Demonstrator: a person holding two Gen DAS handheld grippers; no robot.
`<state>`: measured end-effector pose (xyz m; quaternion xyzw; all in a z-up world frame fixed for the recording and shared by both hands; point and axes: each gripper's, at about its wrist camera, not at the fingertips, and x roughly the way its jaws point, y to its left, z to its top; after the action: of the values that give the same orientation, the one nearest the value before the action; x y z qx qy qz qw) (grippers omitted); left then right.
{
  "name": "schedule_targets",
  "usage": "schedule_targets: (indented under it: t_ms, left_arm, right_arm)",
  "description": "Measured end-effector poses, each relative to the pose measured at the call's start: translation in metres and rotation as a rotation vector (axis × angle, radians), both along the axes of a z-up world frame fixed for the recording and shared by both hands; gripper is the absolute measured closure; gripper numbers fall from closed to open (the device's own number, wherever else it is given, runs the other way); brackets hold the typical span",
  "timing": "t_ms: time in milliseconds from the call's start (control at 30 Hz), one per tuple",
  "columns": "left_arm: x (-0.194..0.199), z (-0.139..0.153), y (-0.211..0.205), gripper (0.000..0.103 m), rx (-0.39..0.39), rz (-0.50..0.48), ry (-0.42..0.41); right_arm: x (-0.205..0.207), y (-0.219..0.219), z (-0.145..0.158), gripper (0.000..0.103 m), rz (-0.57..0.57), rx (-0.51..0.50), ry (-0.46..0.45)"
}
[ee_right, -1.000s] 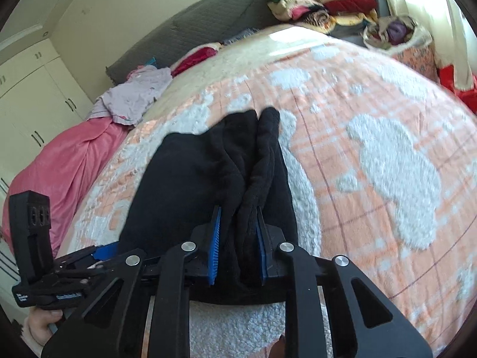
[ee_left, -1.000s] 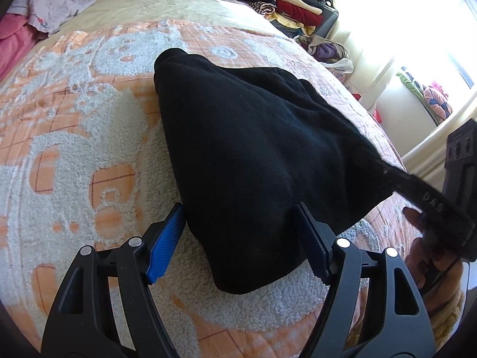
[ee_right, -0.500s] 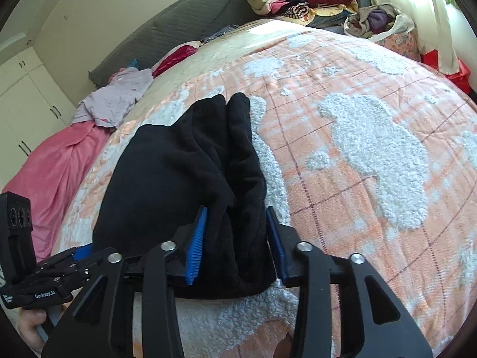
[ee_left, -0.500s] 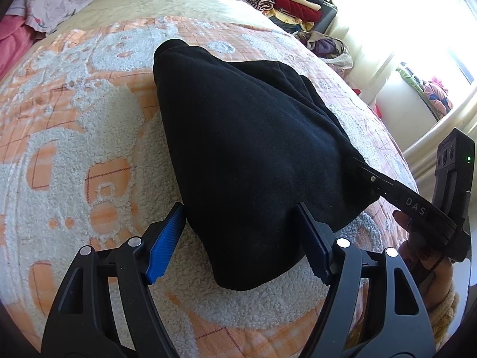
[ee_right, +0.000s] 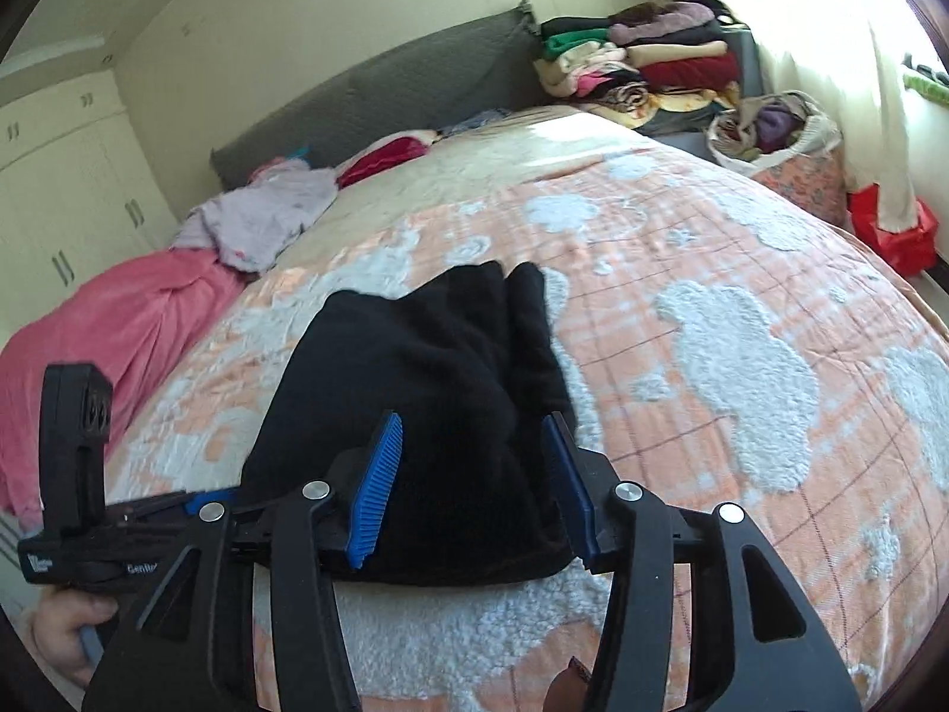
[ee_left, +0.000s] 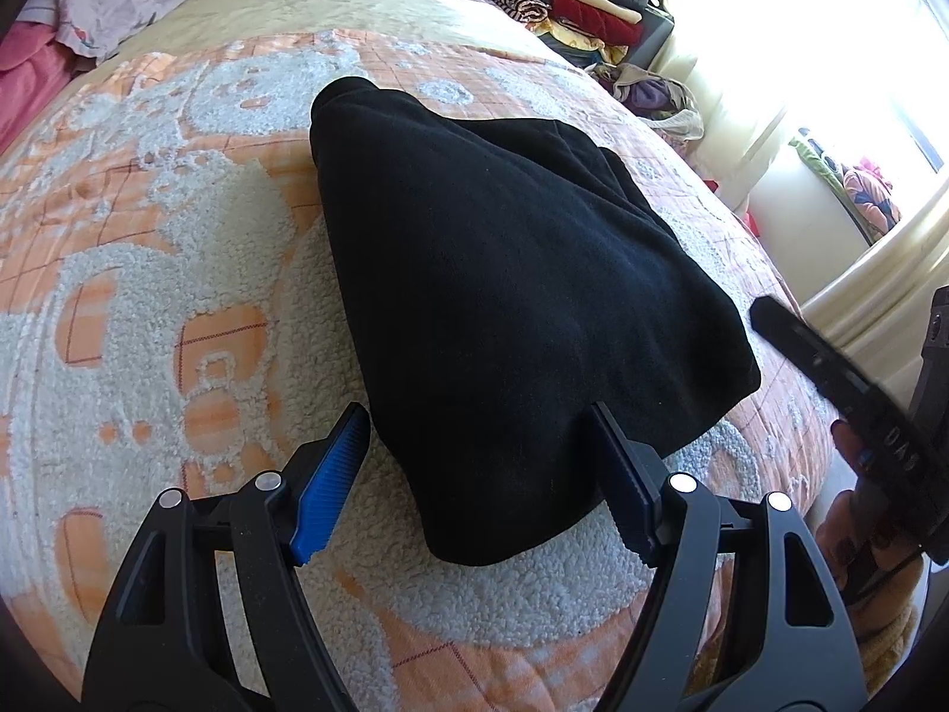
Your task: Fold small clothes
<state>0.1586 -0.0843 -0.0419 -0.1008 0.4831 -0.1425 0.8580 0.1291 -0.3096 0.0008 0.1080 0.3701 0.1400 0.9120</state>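
Garment (ee_left: 510,308) between open fingers (ee_left: 332,474), untouched

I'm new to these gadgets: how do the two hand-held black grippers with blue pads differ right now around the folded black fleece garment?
The left gripper stands wider open than the right gripper. The left gripper frames one near corner of the folded black fleece garment; the right gripper straddles the opposite near corner, where the folded layers bunch into ridges, its jaws having just opened off it. Both are open, point down at the garment on the orange and white blanket, and hold nothing.
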Motion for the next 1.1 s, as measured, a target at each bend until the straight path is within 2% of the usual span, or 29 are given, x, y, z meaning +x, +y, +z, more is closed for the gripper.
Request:
schedule_targets:
  t_ms: [100, 200, 467, 533, 600, 667, 700, 733, 767, 800, 900, 1100]
  left_arm:
    - [-0.002, 0.000, 0.001, 0.037, -0.002, 0.000, -0.001]
    - [-0.004, 0.000, 0.001, 0.037, -0.002, -0.003, -0.002]
    - [-0.011, 0.009, 0.005, 0.037, -0.002, 0.002, -0.026]
    - [-0.013, 0.013, 0.007, 0.037, -0.001, 0.003, -0.036]
    - [-0.016, 0.017, 0.009, 0.037, 0.000, 0.004, -0.046]
    - [-0.019, 0.020, 0.011, 0.036, -0.001, 0.006, -0.056]
    - [-0.022, 0.024, 0.012, 0.034, -0.003, 0.007, -0.063]
    - [-0.023, 0.026, 0.014, 0.025, -0.002, 0.009, -0.070]
    - [-0.025, 0.029, 0.015, 0.021, -0.001, 0.012, -0.077]
    - [-0.028, 0.033, 0.017, 0.021, -0.003, 0.014, -0.090]
    - [-0.034, 0.042, 0.021, 0.010, -0.010, 0.019, -0.114]
    - [-0.050, 0.061, 0.031, 0.010, -0.008, 0.037, -0.161]
  right_arm:
    - [0.015, 0.009, -0.026, 0.056, -0.027, -0.133, 0.137]
    - [0.016, 0.003, -0.035, 0.055, -0.047, -0.098, 0.150]
    - [-0.002, 0.001, -0.010, 0.052, -0.065, -0.096, 0.080]
    - [-0.011, -0.001, -0.001, 0.045, -0.075, -0.085, 0.055]
    - [-0.018, -0.002, 0.007, 0.031, -0.086, -0.086, 0.032]
    - [-0.025, -0.002, 0.016, 0.023, -0.099, -0.087, 0.006]
    - [-0.028, -0.001, 0.020, 0.018, -0.104, -0.088, -0.004]
    - [-0.032, -0.001, 0.025, 0.016, -0.108, -0.089, -0.018]
    - [-0.036, -0.001, 0.029, 0.012, -0.113, -0.088, -0.032]
    - [-0.039, -0.001, 0.033, 0.008, -0.117, -0.088, -0.043]
    - [-0.050, 0.002, 0.046, 0.005, -0.127, -0.094, -0.082]
    - [-0.072, 0.006, 0.064, 0.005, -0.128, -0.089, -0.140]
